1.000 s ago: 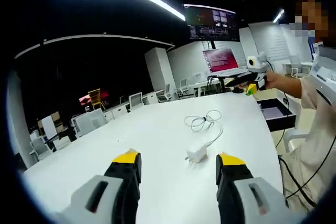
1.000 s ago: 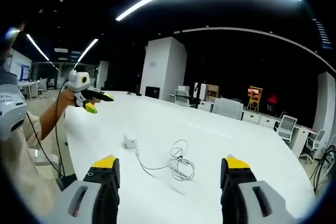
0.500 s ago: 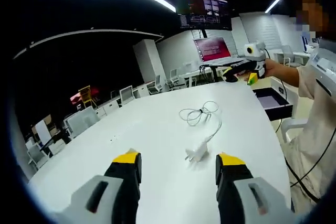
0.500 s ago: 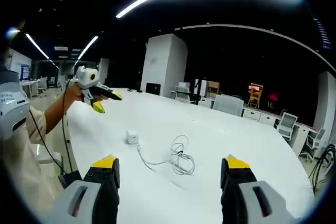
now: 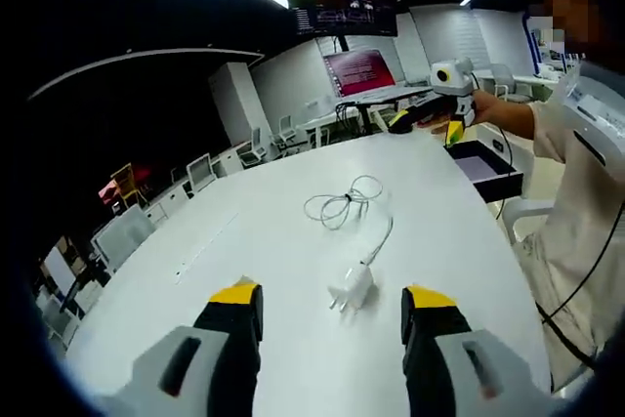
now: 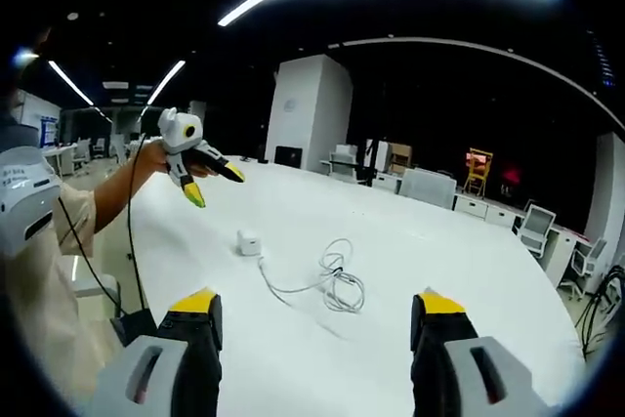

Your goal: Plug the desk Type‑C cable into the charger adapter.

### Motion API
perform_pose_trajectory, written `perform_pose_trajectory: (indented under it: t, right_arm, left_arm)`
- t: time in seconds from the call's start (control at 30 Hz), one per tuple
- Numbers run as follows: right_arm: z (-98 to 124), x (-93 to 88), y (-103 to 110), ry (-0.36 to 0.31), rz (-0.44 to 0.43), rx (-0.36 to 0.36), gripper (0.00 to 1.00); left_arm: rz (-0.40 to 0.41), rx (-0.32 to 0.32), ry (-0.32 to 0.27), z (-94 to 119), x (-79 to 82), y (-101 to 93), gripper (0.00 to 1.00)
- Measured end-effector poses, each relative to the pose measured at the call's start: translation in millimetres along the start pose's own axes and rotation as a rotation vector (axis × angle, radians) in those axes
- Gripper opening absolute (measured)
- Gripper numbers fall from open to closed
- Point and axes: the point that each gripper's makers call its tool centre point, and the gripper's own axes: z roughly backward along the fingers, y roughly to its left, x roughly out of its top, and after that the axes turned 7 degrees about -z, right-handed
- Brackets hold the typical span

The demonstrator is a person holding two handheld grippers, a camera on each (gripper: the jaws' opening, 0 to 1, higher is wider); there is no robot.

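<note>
Currently, item 1: white charger adapter (image 5: 354, 289), lying on the white table (image 5: 244, 271) with its prongs showing in the left gripper view; in the right gripper view the adapter (image 6: 249, 242) sits as a small white block near the table's edge on the person's side.

Item 2: white Type-C cable (image 5: 344, 208), loosely coiled at its far end, its run leading up to the adapter. Whether the plug is seated in the adapter or merely lies against it cannot be told at this size. In the right gripper view the coil (image 6: 338, 285) lies beside the adapter, a curved length joining the 2.

Item 3: left gripper (image 5: 332, 308), jaws spread wide and empty, above the table with the adapter framed between the tips.

Item 4: right gripper (image 6: 317, 312), jaws likewise wide apart and empty, above the table with the coil ahead of it.

Step in hand, by judgement: approach, nothing grasped yet. The next move calls for 1 gripper to pin the adapter steady and the other to take the cable close behind its plug, aligned with the port.

Surroundings: office chairs (image 5: 203, 171) and a lit wall screen (image 5: 357, 69) behind the table.
</note>
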Motion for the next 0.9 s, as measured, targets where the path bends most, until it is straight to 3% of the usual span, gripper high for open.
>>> perform_pose_trajectory:
  t: [0.43,0.9]
  right_arm:
    - [-3,-5.6,0,0.014,0.003,0.016,0.80]
    - [-4,-4.7,5,0.029,0.022,0.029,0.80]
  left_arm:
    - [-0.032,-0.107,0.001,-26,2.6,10.1,0.58]
    - [-0.110,-0.258,0.146,-50,-8.0,1.1,0.59]
